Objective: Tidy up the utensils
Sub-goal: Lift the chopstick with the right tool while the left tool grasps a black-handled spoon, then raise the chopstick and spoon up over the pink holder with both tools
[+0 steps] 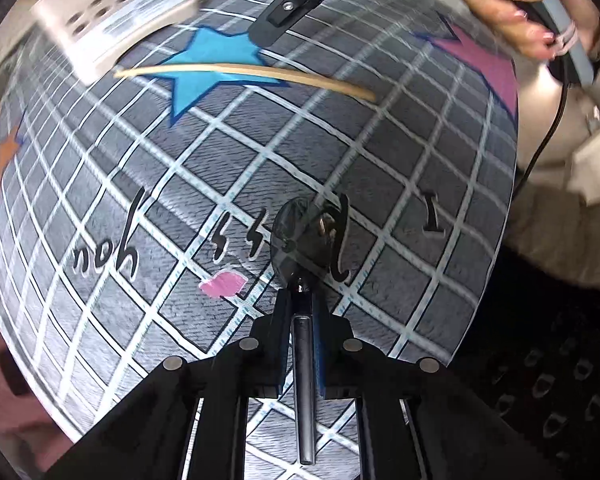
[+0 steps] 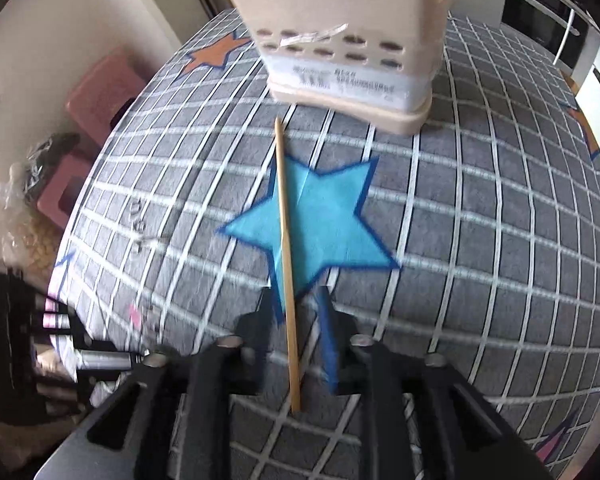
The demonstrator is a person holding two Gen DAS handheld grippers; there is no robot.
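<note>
A smooth steel spoon [image 1: 300, 240] is clamped in the closed left gripper [image 1: 302, 312]. A thin, pale wooden chopstick [image 2: 286, 248] is straddled by the parted right gripper [image 2: 296, 300], laid across the blue star [image 2: 324, 220] below the perforated beige holder [image 2: 340, 40].

- Table [image 2: 480, 240], grey cloth, white grid, blue star at frame centre.
- Beige utensil caddy [image 2: 340, 40] standing at top centre.
- Wooden chopstick [image 2: 286, 240] lying across star, pointing toward caddy.
</note>
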